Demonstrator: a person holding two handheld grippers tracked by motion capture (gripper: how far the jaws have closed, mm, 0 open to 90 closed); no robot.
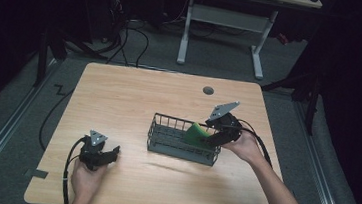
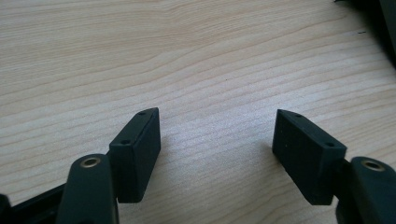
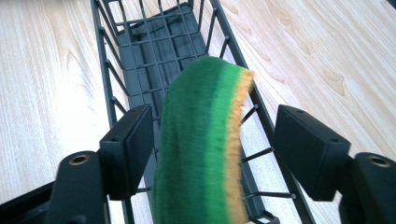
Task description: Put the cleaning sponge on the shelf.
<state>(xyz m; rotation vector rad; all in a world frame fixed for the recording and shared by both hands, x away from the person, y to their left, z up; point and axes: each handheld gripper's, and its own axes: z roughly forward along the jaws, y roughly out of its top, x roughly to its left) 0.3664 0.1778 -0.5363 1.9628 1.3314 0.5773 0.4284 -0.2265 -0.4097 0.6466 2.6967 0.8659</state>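
Between right tool jaws, sponge, over basket

The left hand holds the left gripper low at the near left, jaws spread wide apart. The right hand holds the right gripper farther right, tilted down, jaws also apart.

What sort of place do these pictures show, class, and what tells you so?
Probably a lab or recording workspace, not a kitchen: a plain wooden table in a dark room, loose cables on the floor, and a second desk behind.
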